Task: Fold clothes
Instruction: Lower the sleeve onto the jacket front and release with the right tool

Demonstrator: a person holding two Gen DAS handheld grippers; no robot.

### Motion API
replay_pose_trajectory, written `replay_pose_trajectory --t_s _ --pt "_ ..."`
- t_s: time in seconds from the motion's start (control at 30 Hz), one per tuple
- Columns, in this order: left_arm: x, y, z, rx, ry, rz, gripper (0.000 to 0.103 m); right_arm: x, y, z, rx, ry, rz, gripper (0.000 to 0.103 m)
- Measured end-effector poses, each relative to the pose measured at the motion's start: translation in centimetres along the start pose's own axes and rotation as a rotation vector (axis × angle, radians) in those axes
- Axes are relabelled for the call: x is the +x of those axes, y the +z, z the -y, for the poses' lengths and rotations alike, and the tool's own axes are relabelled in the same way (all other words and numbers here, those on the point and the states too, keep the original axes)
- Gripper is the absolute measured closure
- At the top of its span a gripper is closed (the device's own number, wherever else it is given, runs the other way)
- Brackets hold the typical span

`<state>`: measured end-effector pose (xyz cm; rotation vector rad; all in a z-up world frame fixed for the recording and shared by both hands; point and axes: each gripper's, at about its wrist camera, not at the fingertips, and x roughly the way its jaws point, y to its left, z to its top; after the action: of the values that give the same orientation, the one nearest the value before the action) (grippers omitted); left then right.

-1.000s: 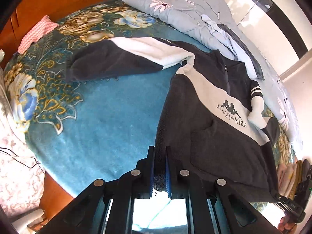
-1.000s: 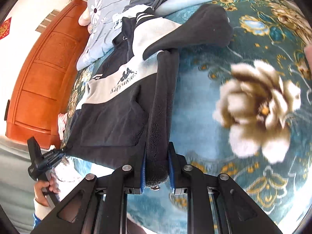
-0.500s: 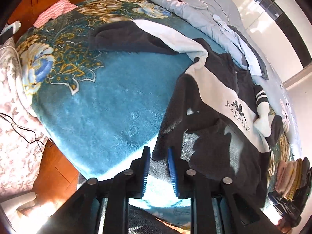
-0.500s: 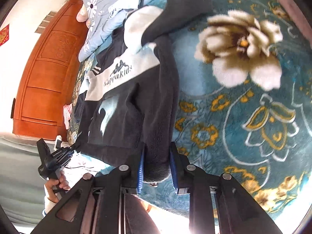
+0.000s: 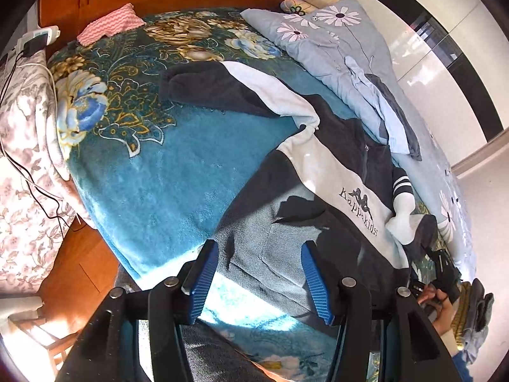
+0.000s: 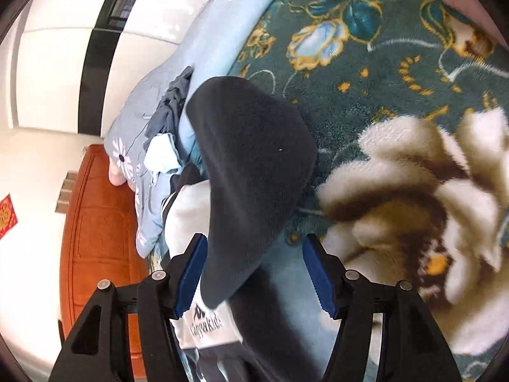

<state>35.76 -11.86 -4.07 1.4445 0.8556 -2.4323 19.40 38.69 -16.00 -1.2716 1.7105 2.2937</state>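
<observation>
The bed (image 5: 165, 172), spread with a teal floral blanket (image 5: 121, 102), carried a dark-and-white fleece sweatshirt (image 5: 337, 172) lying front up near the foot edge, its printed logo facing up. One sleeve (image 5: 222, 86) stretched flat toward the headboard side; the other sleeve (image 6: 251, 165) lay folded across the chest. A pale blue daisy-print quilt (image 5: 334, 38) was bunched along the far edge of the bed, with smaller grey and light blue garments (image 5: 391, 117) heaped on it just beyond the sweatshirt's collar. A pink zigzag cloth (image 5: 108, 25) sat at the corner by the wooden headboard.

The left claw (image 5: 259, 278) was released, jaws spread wide, poised above the sweatshirt's hem at the near edge and gripping nothing. The right claw (image 6: 256, 275) was likewise wide open, pointing along the folded sleeve, whose dark cuff end lay between the blue pads (image 6: 191, 273); whether cloth touched a pad could not be told.
</observation>
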Motion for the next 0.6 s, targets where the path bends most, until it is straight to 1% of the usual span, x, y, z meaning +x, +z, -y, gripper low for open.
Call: replay_pose_trajectory --t_s 0.07,0.13,0.2,0.23,0.27,0.3,0.33,0.4,0.5,0.6 --pt "-0.1 0.0 0.2 0.002 -0.001 -0.004 0.044 0.9 0.9 1.0 0.098 0.002 0.024 0.039" --pt "0.0 0.0 0.3 0.005 0.001 -0.013 0.044 1.2 1.8 0.4 0.125 0.034 0.048 0.038" --pt "0.3 0.0 0.4 0.006 0.001 -0.021 0.044 1.4 3.0 -1.1 0.083 0.045 0.019 0.038" --pt "0.4 0.0 0.5 0.005 -0.002 -0.024 0.044 1.2 3.6 -1.9 0.050 0.032 0.015 0.043" --pt "0.4 0.0 0.6 0.005 -0.004 -0.026 0.044 1.0 4.2 -2.8 0.018 0.016 0.014 0.068" --pt "0.5 0.0 0.7 0.007 -0.005 -0.027 0.044 0.4 4.8 -3.6 -0.016 -0.012 0.026 0.083" --pt "0.5 0.1 0.7 0.010 -0.005 -0.026 0.044 -0.3 5.5 -4.4 -0.045 -0.021 0.044 0.091" --pt "0.6 0.2 0.7 0.008 -0.005 -0.027 0.044 -2.2 6.9 -6.2 -0.111 -0.029 0.095 0.093" --pt "0.8 0.5 0.2 -0.011 -0.003 -0.027 0.044 -6.3 8.8 -9.6 -0.219 -0.052 0.227 0.093" --pt "1.3 0.8 -0.6 -0.041 -0.002 -0.034 0.044 -9.8 9.7 -14.7 -0.387 -0.079 0.359 0.093"
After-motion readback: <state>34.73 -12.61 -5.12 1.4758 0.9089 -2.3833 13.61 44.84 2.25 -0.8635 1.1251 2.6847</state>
